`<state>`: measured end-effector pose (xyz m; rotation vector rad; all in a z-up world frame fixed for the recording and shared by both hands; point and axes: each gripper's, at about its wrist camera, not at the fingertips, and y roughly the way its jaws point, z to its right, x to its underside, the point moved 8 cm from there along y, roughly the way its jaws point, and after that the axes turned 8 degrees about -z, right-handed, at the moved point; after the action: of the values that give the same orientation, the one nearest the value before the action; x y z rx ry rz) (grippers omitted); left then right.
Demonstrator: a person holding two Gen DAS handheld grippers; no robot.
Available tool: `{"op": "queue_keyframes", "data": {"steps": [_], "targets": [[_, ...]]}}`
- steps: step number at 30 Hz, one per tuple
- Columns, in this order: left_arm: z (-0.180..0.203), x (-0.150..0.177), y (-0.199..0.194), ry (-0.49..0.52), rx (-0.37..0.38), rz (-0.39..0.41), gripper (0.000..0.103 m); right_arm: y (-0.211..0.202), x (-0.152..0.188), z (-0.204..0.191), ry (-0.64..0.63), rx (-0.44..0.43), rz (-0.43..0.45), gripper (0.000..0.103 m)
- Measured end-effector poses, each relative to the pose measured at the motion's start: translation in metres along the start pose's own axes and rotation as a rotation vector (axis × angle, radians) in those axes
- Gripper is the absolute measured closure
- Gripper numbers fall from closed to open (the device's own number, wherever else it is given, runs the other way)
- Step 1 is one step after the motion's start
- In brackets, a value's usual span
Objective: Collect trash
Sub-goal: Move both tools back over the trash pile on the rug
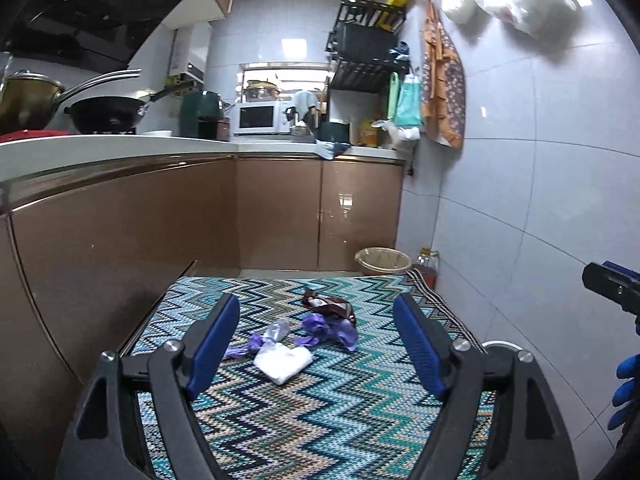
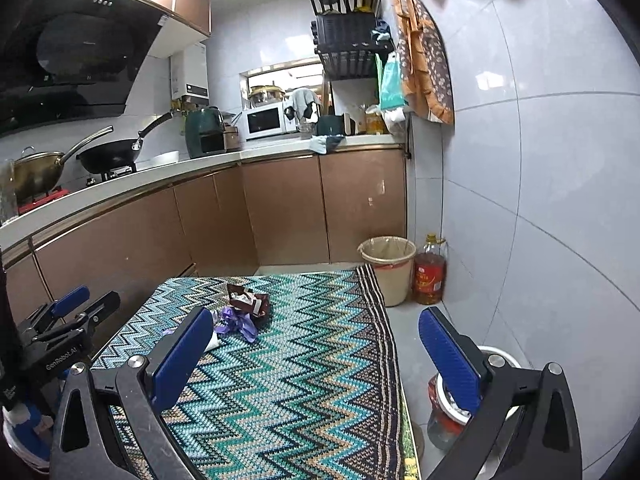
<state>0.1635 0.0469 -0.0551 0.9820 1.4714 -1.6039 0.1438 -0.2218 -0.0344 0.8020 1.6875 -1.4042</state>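
Narrow tiled kitchen: glossy pale wall tiles, copper-brown cabinet fronts [image 1: 280, 208] under a white counter, a black wok [image 2: 110, 154] on the hob, a white microwave [image 2: 266, 120] at the far end. In the foreground a table [image 1: 320, 412] covered in a knitted zigzag cloth, teal, navy and tan, coarse weave.

Trash sits in a loose cluster on the cloth, toward the far left part of the table:
- folded white tissue wad [image 1: 284, 362], soft, roughly square, nearest the left camera
- crumpled purple plastic film [image 1: 326, 330], thin and glossy, just behind the tissue
- small clear crinkled wrapper [image 1: 278, 328], touching the purple film's left end
- dark red snack packet [image 1: 330, 306], torn and creased, farthest back, beside the purple film

Round beige bin [image 2: 388, 268] with a clear liner stands on the floor past the table's far right corner; a bottle of amber oil [image 2: 430, 274] with a red label is just beside it against the wall.

Left claw [image 1: 316, 336]: blue ribbed pads spread wide, nothing between them touching; trash lies ahead, apart from the pads. Right claw [image 2: 316, 354]: also spread wide and empty, held over the table's right half, well apart from the cluster. A blue-gloved hand [image 1: 626, 392] shows at the left view's right edge.
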Motion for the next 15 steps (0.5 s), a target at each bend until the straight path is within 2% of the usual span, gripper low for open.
{"op": "queue_keyframes", "data": {"steps": [6, 12, 15], "targets": [[-0.009, 0.006, -0.003, 0.008, -0.013, -0.034, 0.025, 0.005, 0.006, -0.017, -0.025, -0.004, -0.015, 0.000], [-0.010, 0.006, -0.008, 0.016, -0.043, -0.050, 0.025, 0.009, 0.017, -0.035, -0.106, 0.076, -0.053, 0.000], [-0.013, 0.006, -0.009, 0.014, -0.069, -0.069, 0.025, 0.008, 0.022, -0.045, -0.145, 0.068, -0.056, 0.000]]}}
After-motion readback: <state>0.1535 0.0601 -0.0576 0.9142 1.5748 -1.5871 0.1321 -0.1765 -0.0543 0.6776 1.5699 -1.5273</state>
